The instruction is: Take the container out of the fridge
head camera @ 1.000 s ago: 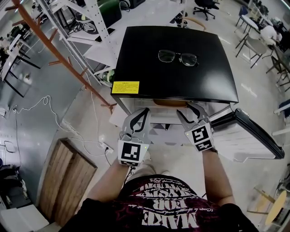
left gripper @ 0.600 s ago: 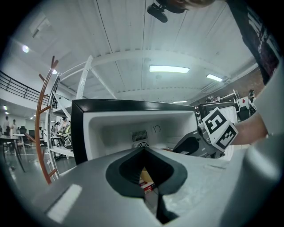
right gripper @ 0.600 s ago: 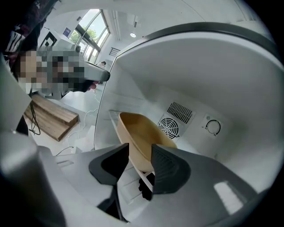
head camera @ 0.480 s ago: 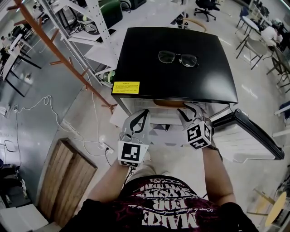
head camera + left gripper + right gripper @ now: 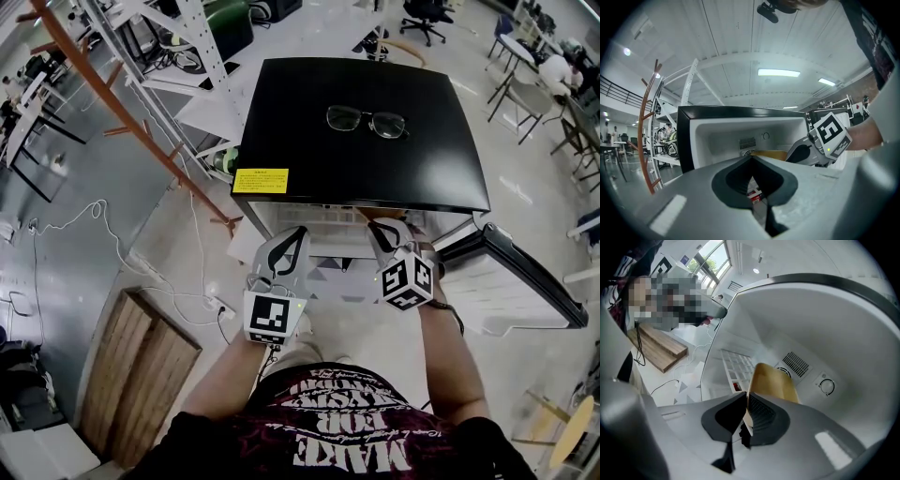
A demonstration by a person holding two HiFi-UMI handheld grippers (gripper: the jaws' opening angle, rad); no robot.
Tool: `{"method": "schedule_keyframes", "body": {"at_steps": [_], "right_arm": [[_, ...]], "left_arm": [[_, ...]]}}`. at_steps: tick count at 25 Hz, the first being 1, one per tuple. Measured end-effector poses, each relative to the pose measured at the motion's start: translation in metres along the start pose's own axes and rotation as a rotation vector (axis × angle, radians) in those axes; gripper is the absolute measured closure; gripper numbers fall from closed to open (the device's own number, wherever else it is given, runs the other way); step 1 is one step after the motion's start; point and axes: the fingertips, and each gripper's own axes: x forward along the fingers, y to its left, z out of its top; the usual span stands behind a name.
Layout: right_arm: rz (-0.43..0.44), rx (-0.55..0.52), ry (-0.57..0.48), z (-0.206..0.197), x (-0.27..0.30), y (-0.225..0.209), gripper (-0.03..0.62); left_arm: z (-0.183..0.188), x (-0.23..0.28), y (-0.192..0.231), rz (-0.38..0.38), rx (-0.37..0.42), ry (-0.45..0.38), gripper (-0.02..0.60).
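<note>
The black mini fridge [image 5: 361,131] stands open in front of me. On its upper shelf lies a flat tan container [image 5: 774,379], also seen in the left gripper view [image 5: 769,153]. My right gripper [image 5: 744,401] reaches into the fridge [image 5: 377,225]; its jaws have just been closing and now pinch the container's near rim. My left gripper [image 5: 298,232] hovers outside the opening, left of the right one, with its fingertips together [image 5: 751,158] and nothing between them. From the head view the fridge top hides most of the container.
Eyeglasses [image 5: 367,120] lie on the fridge top. The fridge door [image 5: 514,281] hangs open at the right. A red item [image 5: 736,387] sits lower in the fridge. A wooden board [image 5: 141,366] and cables lie on the floor at the left, by a metal rack [image 5: 192,66].
The right gripper rolled, edged into the fridge and its jaws went from wide open to closed on the container's rim. The left gripper stayed put.
</note>
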Motion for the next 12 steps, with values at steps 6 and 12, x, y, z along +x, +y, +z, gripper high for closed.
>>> {"method": "schedule_keyframes", "body": {"at_steps": [6, 12], "right_arm": [[0.045, -0.004, -0.006, 0.002, -0.003, 0.008, 0.553], [0.087, 0.013, -0.018, 0.005, -0.010, 0.018, 0.551]], "left_arm": [[-0.001, -0.001, -0.003, -0.008, 0.001, 0.002, 0.581], [-0.002, 0.000, -0.004, -0.013, -0.007, 0.000, 0.581]]}}
